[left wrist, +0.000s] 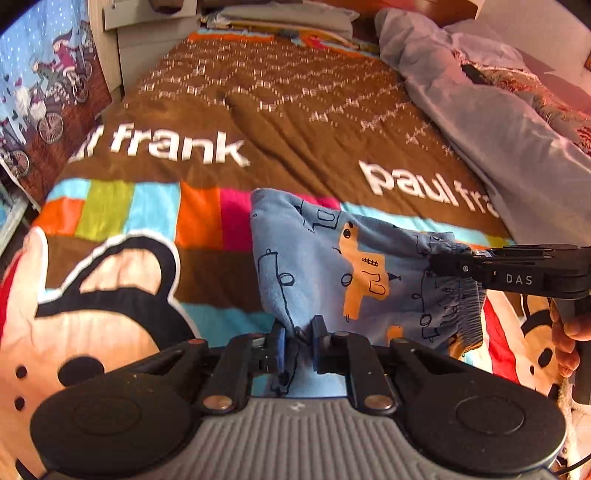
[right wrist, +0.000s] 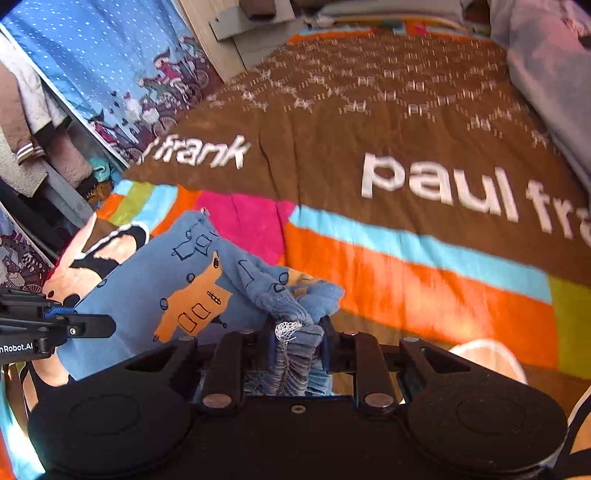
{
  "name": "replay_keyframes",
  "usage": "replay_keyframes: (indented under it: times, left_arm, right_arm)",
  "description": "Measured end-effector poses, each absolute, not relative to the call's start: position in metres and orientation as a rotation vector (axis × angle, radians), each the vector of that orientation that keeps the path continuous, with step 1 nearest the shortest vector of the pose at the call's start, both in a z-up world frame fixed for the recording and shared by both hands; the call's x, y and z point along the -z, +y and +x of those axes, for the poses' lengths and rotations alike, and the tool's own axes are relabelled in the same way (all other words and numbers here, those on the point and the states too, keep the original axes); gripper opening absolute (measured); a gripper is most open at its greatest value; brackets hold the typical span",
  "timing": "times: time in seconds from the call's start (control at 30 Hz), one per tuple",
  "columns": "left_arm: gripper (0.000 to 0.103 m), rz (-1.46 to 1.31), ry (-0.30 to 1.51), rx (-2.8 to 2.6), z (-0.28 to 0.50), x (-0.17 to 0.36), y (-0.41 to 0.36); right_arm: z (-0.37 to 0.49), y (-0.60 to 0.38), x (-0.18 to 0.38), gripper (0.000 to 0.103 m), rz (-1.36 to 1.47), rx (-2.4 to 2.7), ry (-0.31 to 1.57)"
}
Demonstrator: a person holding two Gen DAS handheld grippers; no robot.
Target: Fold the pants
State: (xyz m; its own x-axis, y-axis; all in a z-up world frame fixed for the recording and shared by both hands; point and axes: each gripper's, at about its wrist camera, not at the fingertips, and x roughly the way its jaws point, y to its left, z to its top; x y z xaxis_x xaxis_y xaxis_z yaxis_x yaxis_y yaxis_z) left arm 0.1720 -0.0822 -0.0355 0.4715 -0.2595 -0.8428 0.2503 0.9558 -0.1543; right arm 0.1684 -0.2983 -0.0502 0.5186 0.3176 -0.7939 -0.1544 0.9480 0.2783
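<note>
Small blue pants point(left wrist: 332, 258) printed with orange vehicles hang lifted over the bedspread. In the left wrist view my left gripper point(left wrist: 298, 332) is shut on a pinch of the blue fabric at one edge. My right gripper point(left wrist: 441, 263) comes in from the right and grips the gathered elastic waistband point(left wrist: 461, 306). The right wrist view shows the right gripper point(right wrist: 299, 328) shut on the bunched waistband point(right wrist: 295, 347), with the pants point(right wrist: 177, 280) stretching left toward the left gripper point(right wrist: 92, 326). The lower part of the pants is hidden behind the grippers.
The bed carries a brown bedspread point(left wrist: 288, 122) with white lettering and coloured blocks. A grey duvet point(left wrist: 498, 122) is heaped along the right side, pillows point(left wrist: 288, 14) lie at the far end. A bicycle-print curtain point(left wrist: 37, 92) hangs at left. A person's hand point(left wrist: 569, 332) holds the right gripper.
</note>
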Motion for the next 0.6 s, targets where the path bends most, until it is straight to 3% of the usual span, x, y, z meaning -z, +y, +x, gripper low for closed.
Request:
replay_keyframes:
  times: [0.3,0.6]
  left_arm:
    - [0.014,-0.033,0.983,0.280,0.223,0.026,-0.087]
    - [0.014,-0.008,1.045,0.238,0.262,0.071,-0.088]
  right_arm:
    - [0.219,-0.309,0.030,0.023,0.201,-0.267,0.915]
    - [0.271,-0.305,0.070,0.023,0.211,-0.263,0.988]
